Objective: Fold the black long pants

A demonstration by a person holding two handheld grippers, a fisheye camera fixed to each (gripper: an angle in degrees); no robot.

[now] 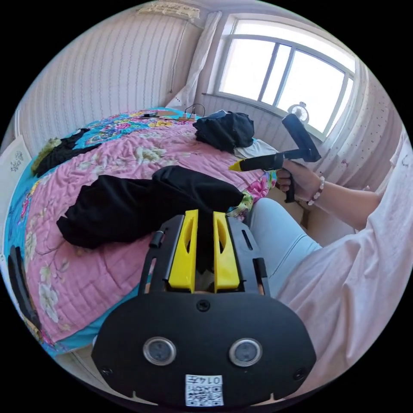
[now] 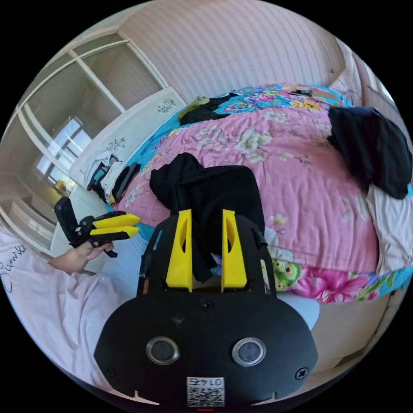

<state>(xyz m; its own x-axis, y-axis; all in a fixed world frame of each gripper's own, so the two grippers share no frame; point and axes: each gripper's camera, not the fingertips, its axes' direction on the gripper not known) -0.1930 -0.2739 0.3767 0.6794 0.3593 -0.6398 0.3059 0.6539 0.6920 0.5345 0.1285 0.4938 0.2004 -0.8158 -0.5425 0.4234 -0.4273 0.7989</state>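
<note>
The black long pants [image 1: 142, 202] lie bunched on the pink floral quilt [image 1: 107, 163] of the bed, close to the bed's near edge where the person stands. In the left gripper view the heap stretches across the frame, its long axis roughly along that near edge, one end trailing away and the other end just ahead of the left tongs [image 1: 203, 219]. The left tongs point at this nearer end; dark cloth shows in the narrow gap between their yellow jaws, though I cannot tell whether they pinch it or merely hover in front of it.

In the right gripper view the pants [image 2: 211, 189] sit directly ahead of the right tongs [image 2: 206, 219], whose jaws stand apart with black fabric hanging between them, not visibly pressed.

Judging from both views, each pair of tongs is near the same end of the heap, so spreading the pants along their length probably comes first. A second dark garment [image 1: 226, 129] lies further off near the window.
</note>
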